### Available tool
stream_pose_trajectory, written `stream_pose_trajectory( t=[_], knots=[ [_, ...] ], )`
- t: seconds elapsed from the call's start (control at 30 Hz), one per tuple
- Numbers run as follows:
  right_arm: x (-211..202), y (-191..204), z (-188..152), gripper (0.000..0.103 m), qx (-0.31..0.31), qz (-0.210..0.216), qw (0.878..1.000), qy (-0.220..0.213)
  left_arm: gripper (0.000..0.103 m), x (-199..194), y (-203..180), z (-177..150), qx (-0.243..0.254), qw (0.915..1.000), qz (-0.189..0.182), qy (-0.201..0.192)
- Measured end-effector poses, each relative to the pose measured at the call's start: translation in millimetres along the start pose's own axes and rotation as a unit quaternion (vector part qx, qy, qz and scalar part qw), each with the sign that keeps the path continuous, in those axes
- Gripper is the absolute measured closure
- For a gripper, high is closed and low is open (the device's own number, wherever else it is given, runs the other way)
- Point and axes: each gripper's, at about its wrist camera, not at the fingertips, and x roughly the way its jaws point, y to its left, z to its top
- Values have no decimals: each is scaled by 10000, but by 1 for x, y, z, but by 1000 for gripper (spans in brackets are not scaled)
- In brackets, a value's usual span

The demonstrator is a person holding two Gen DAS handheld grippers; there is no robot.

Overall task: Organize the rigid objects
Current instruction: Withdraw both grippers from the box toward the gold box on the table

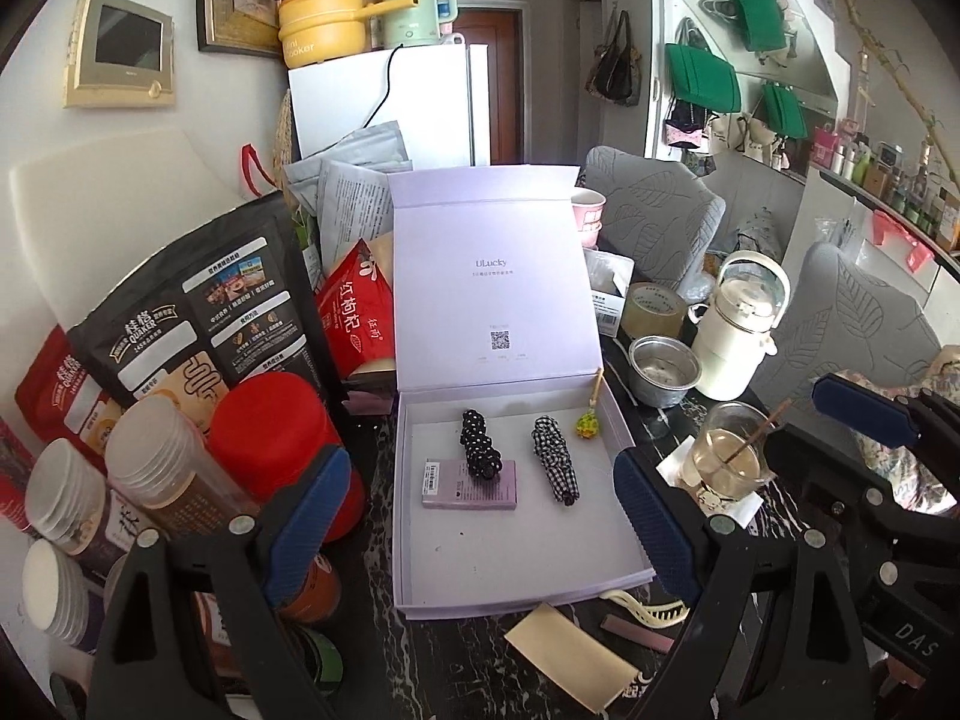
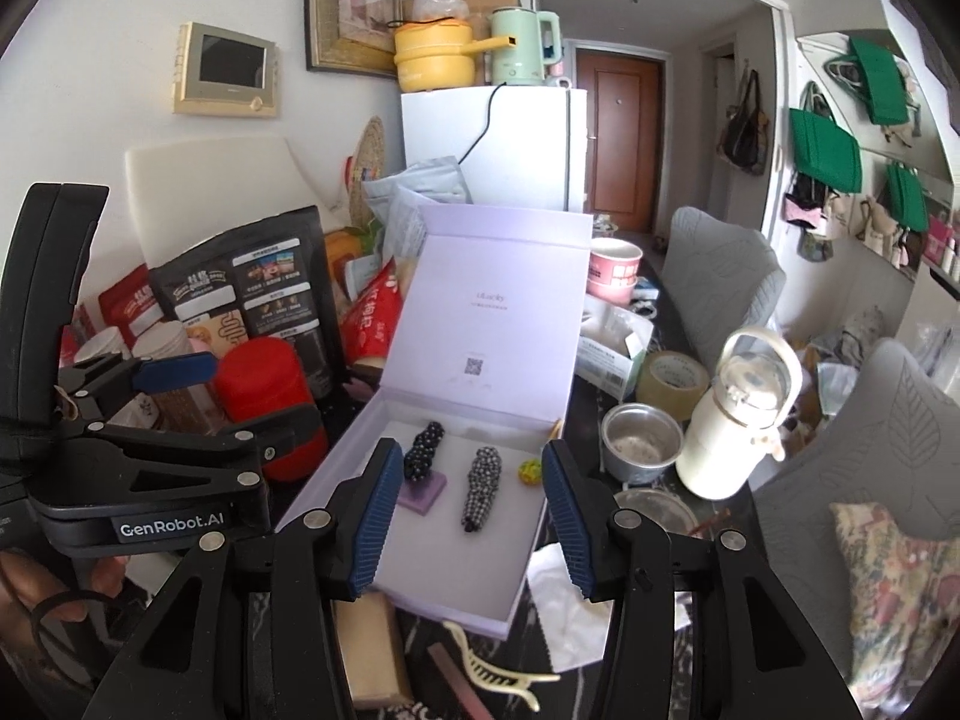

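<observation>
On the table: a lilac gift box lies open in front of me, its lid propped upright behind.
Inside the box: a small purple carton with a black dotted hair clip resting on it, a checked hair clip beside them, and a small yellow-green charm near the right wall.
Outside the box: a cream claw clip, a pink strip and a tan flat packet lie just in front of it.
Left gripper: spread wide, holding nothing.
Right gripper: also wide apart, empty.
Handling, my guess: the claw clip looks light, stiff and slick; I would pinch it across the spine, not the thin teeth, which may snap.
</observation>
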Motion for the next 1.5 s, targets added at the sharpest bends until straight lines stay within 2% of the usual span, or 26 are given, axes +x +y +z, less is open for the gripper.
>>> stream_pose_trajectory(
  t=[0.37,0.7,1.1,1.5],
  knots=[
    [-47,6,-22,55,25,-101,9999,-125,12,-40,-15,-26,177,9997,-151,-110],
    [-75,9,-53,55,62,-187,9998,-94,12,-60,-24,-57,284,9990,-336,-39],
    [-87,12,-97,55,266,-192,9994,103,12,-70,-28,-96,361,9979,-530,111],
    [-84,12,-137,55,384,-171,9987,280,12,-62,-28,-127,245,9960,-808,294]
  ],
)
